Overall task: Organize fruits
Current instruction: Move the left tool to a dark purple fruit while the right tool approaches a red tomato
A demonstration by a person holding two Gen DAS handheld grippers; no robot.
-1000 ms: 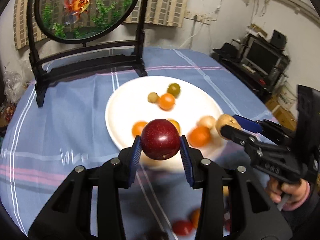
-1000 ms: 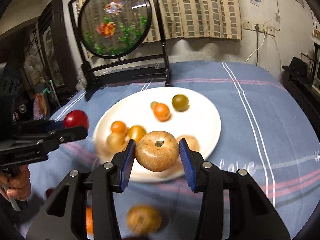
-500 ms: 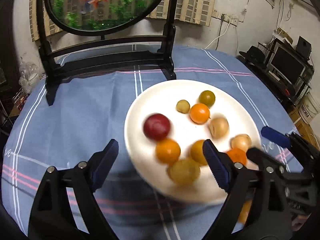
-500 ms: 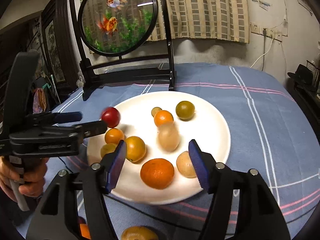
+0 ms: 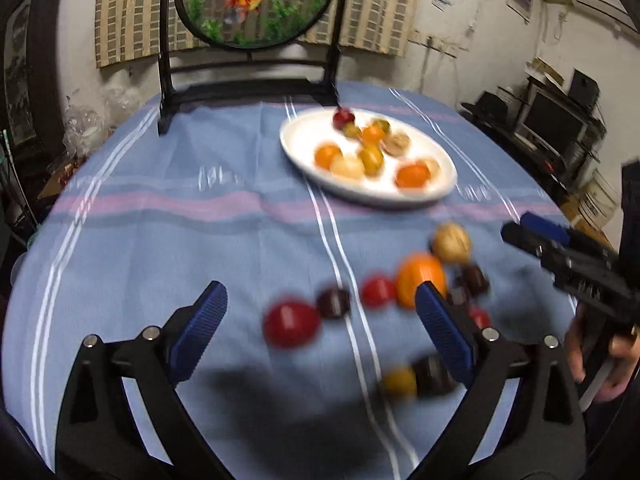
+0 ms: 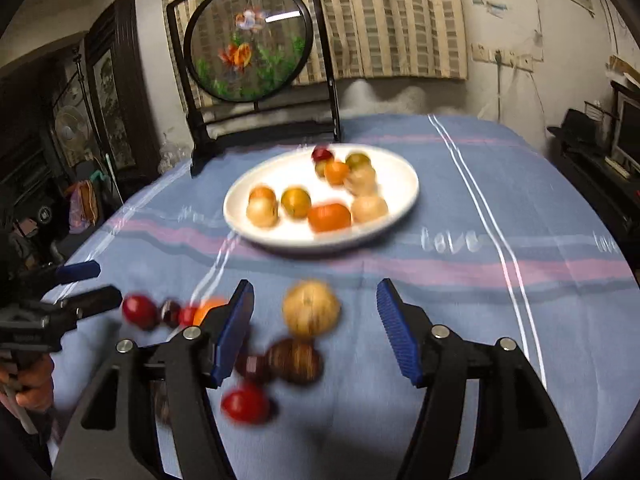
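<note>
Both grippers hang over the loose fruit on the near part of the counter [image 6: 500,208], well short of the white plate [image 6: 408,200], which already carries a heap of orange, tan and red fruit. The left gripper [image 5: 320,320] has just been opening its jaws and they gape wide and empty above a red fruit [image 5: 291,323] and a dark one. The right gripper [image 6: 316,324] stands about half open, empty, with a tan fruit [image 6: 311,308] lying on the cloth between its jaws, untouched. These fruits look small, round and smooth, likely to roll or bruise, so a gentle pinch across the widest part seems best. Neighbours crowd the left side; the cloth to the right lies open.
</note>
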